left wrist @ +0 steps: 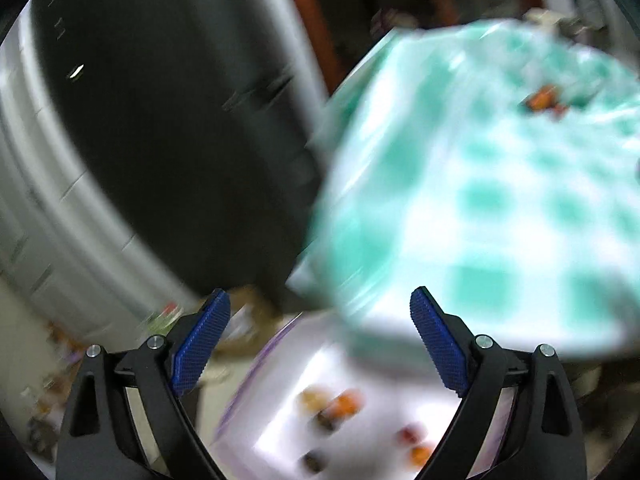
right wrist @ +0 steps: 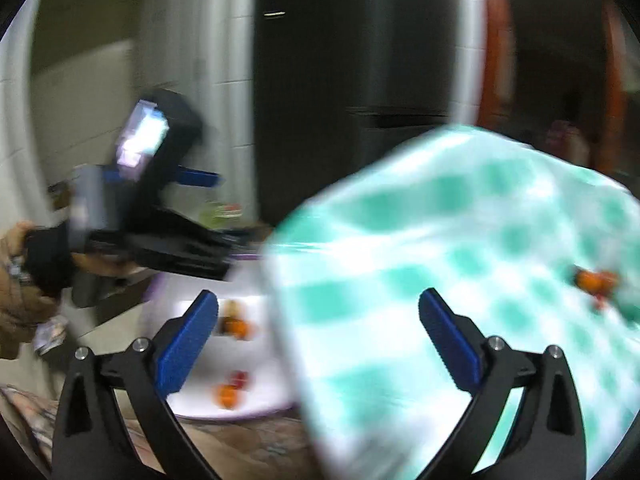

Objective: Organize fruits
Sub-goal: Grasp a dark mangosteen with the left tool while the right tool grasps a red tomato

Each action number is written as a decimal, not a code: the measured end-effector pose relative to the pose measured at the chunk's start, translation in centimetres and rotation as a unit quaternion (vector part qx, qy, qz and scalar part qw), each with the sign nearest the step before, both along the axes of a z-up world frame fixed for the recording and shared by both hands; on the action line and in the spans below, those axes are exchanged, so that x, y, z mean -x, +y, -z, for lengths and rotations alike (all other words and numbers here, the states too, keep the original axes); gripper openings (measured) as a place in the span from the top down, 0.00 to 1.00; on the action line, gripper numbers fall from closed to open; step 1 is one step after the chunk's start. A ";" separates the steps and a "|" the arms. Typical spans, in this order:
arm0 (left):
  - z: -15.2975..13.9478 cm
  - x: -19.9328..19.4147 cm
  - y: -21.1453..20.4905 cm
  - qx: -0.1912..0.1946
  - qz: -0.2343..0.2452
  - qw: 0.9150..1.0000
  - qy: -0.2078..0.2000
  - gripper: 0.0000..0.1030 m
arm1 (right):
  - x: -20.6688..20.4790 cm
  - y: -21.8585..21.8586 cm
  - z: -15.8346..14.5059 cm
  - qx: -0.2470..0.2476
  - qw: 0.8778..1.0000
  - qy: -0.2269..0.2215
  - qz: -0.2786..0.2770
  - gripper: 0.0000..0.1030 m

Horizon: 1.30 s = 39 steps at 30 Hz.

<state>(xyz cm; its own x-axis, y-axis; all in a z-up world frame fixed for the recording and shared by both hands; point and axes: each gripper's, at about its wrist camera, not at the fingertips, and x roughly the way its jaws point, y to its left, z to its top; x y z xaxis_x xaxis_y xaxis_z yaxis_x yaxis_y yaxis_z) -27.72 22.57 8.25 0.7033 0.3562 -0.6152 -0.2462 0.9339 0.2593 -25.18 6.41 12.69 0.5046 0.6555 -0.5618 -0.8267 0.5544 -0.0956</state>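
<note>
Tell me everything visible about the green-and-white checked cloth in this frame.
The checked cloth is a soft-looking fabric in mint green and white squares, heavily motion-blurred. It drapes over a raised surface, its edge hanging down beside the white tray with a purple rim. Small orange pieces, too blurred to identify, lie on it toward the right. Both grippers are open and neither visibly grips it.

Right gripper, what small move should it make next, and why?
Probably hold steady first. The right gripper is open and empty, and both views are smeared. Small fruits lie on the white tray just beyond its left finger, so easing toward them looks sensible.
</note>
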 end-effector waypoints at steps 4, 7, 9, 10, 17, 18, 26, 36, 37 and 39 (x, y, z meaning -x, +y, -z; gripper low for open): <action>-1.0 -5.5 -6.3 0.069 0.091 0.993 -0.032 0.14 | -5.5 -8.0 0.2 0.001 0.992 0.020 0.125 0.02; 0.5 -11.7 -11.5 0.121 0.150 0.981 -0.022 0.14 | -10.6 -13.8 3.3 0.004 0.976 0.063 0.211 0.02; 2.0 -16.7 -14.0 0.157 0.164 0.974 -0.003 0.14 | -14.1 -17.2 5.1 0.007 0.960 0.093 0.263 0.02; 2.9 -18.7 -14.7 0.175 0.167 0.970 0.007 0.14 | -16.0 -18.5 6.2 0.005 0.952 0.108 0.287 0.02; 6.2 -30.6 -17.5 0.236 0.154 0.959 -0.002 0.14 | -26.0 -25.5 10.1 -0.037 0.905 0.160 0.393 0.02; 6.3 -31.6 -17.6 0.233 0.153 0.960 -0.007 0.14 | -27.2 -25.7 10.4 -0.039 0.903 0.164 0.396 0.02; 7.1 -34.3 -15.6 0.321 0.149 0.935 -0.003 0.14 | -36.7 -22.6 10.9 -0.011 0.919 0.146 0.366 0.03; 7.2 -34.5 -16.0 0.320 0.152 0.935 0.009 0.14 | -45.0 -20.5 11.9 0.033 0.915 0.169 0.365 0.37; 7.2 -34.5 -16.1 0.319 0.152 0.935 0.010 0.14 | -45.3 -20.4 11.9 0.036 0.914 0.170 0.367 0.41; 7.2 -34.5 -16.1 0.319 0.150 0.936 0.012 0.14 | -45.6 -20.2 12.0 0.045 0.913 0.161 0.372 0.51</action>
<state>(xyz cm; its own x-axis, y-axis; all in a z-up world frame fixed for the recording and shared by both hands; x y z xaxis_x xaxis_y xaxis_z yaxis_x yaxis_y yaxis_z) 6.82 6.49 1.01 0.6956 -0.2998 -0.6529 0.0506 0.9270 -0.3717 20.46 -13.83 0.71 0.5913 0.1432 -0.7936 -0.2185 0.9757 0.0132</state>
